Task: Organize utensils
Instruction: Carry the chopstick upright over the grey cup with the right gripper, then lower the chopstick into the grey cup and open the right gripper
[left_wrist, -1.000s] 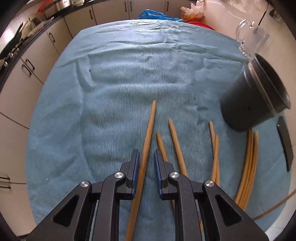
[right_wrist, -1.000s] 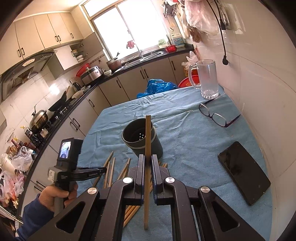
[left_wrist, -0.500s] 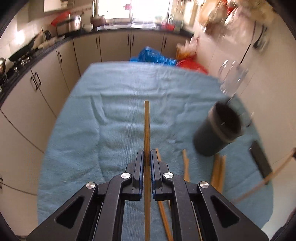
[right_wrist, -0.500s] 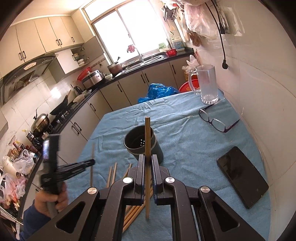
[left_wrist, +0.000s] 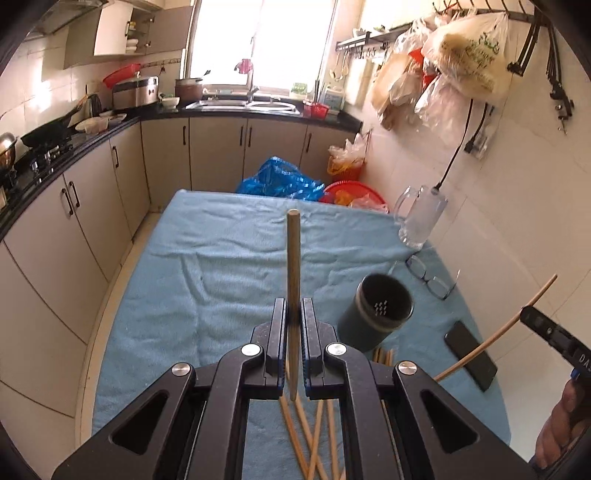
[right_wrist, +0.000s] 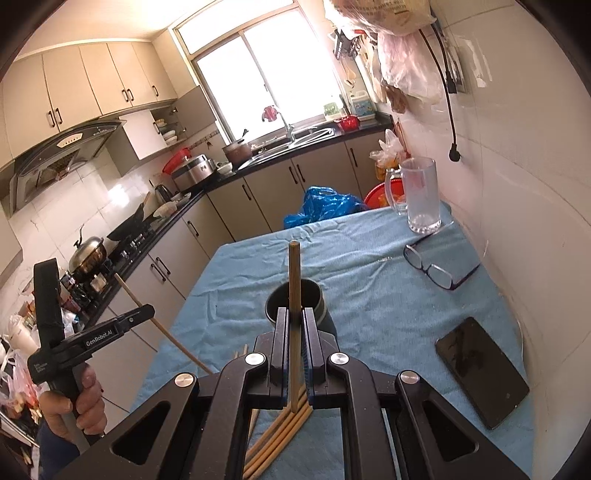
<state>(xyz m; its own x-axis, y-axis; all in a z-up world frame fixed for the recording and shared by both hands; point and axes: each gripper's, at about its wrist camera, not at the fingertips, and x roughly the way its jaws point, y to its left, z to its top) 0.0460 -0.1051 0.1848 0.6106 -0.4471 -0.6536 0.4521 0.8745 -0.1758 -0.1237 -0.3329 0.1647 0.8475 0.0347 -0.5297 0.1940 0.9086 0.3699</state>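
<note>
Glass mug (right_wrist: 421, 195), glasses (right_wrist: 436, 267), phone (right_wrist: 482, 371) on blue cloth (right_wrist: 369, 251).

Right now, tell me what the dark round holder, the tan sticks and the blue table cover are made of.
Dark round holder: probably matte plastic, drain holes in its floor. Tan sticks: likely bamboo or wood, dull and unvarnished. Blue table cover: woven cloth, ribbed and wrinkled.

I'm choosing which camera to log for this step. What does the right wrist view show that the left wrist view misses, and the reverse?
Only the right wrist view shows the range hood and the hand gripping the left tool, shut on its chopstick. Only the left wrist view shows the plastic bags hung high on the wall. Both show the dark holder, glasses, phone, glass mug and loose chopsticks on the blue cloth.
</note>
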